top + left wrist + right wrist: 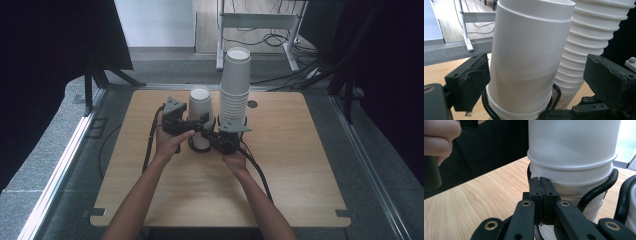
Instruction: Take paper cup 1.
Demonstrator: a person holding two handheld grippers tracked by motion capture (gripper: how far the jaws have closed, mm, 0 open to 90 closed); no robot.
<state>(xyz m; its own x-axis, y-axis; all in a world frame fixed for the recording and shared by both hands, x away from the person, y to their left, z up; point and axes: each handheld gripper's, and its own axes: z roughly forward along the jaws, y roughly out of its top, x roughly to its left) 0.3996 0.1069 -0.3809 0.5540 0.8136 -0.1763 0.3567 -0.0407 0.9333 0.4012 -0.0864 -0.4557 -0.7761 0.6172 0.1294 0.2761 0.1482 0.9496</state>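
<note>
Left gripper (534, 82) straddles the short cup stack (531, 50) unclamped; right gripper (541, 195) pinches shut (on nothing visible) — next, squeeze and lift.

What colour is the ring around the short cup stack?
Black; the ring shows best in the right gripper view.

The place reads as a lab or recording studio. A bare wooden table (300, 165) stands on grey carpet (55, 145) between black curtains (45, 55). Beyond the jaws, past the cups, a white metal desk frame (260, 22) stands over loose cables (272, 40) on the floor.
</note>
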